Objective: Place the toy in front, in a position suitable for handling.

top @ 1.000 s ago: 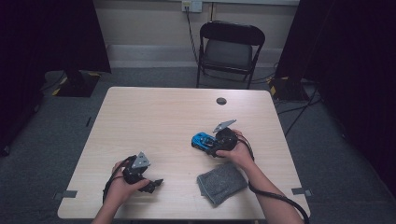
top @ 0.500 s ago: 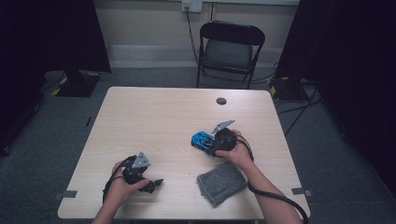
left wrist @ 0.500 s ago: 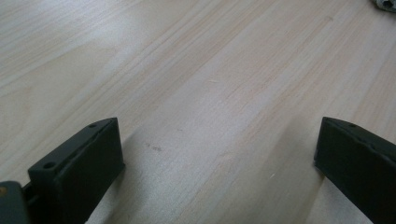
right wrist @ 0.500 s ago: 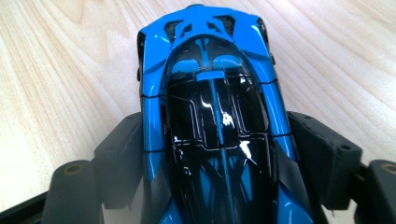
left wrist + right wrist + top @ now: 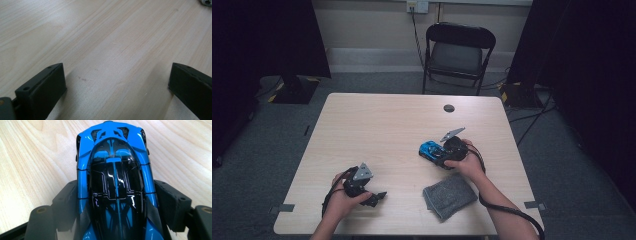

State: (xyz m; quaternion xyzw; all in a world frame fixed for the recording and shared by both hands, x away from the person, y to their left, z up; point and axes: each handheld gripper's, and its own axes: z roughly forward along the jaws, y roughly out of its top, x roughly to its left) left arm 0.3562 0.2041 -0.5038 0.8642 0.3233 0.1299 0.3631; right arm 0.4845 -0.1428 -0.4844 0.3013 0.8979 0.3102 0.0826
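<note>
Now, from the high view, I am holding my right tongs [image 5: 435, 156] around the blue toy car [image 5: 430, 150], just beyond the grey cloth [image 5: 449, 195] on the counter [image 5: 387, 125]; its jaws have just been closing on it. In the right gripper view they are pressing its flanks, ready for lifting. In the left gripper view, my left tongs [image 5: 113, 82] are gaping wide, empty.

The high view is dim with dark edges, while both gripper views are bright, with glare on the toy car [image 5: 116, 185].
</note>
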